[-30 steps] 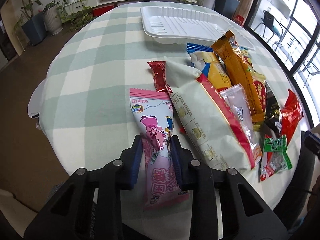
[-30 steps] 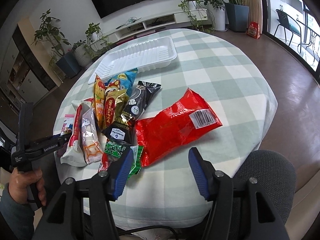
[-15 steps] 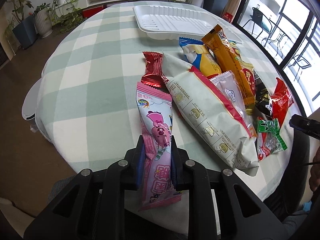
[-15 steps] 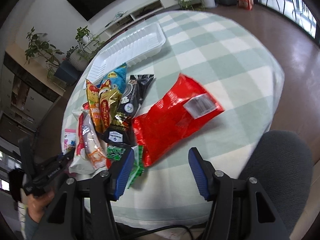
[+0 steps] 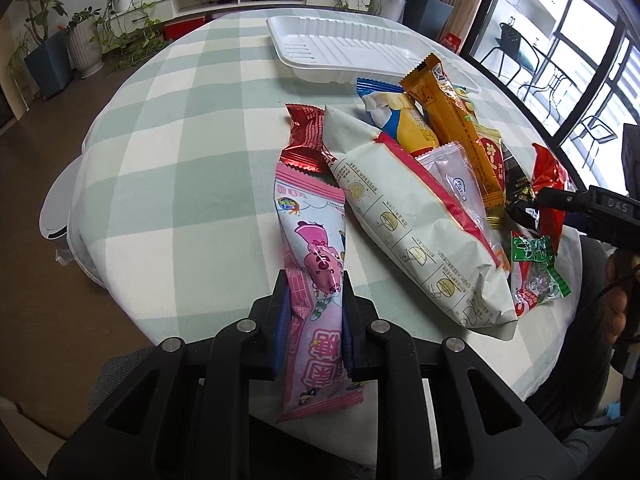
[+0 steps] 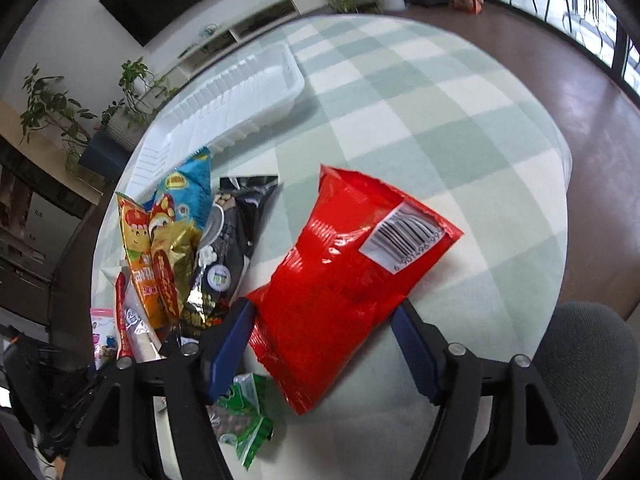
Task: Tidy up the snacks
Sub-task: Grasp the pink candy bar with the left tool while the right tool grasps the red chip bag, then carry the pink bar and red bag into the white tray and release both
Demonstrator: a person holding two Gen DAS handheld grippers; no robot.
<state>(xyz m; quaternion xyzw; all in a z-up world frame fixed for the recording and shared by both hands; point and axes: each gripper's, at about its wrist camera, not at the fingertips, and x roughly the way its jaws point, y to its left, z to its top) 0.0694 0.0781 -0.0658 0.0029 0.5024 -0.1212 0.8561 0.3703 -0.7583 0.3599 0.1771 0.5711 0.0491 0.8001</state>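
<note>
The left gripper is clenched on a long pink plastic snack packet printed with a cartoon pig, its blue pads pressing both sides of the packet's lower half near the table's front edge. The packet's far end touches a small dark-red foil wrapper. Just to its right lies a large pale-green pillow bag with a red stripe, and on that a clear sachet, an orange foil stick pack and a blue-and-yellow bag.

The right gripper is spread wide, its two blue pads flanking the lower part of a glossy red foil bag with a barcode label; whether they touch it cannot be told. Left of the bag lies a black packet, below it a green-and-clear packet.

Beyond the pile sits a white ribbed plastic tray on the round table's green-and-white checked cloth.
</note>
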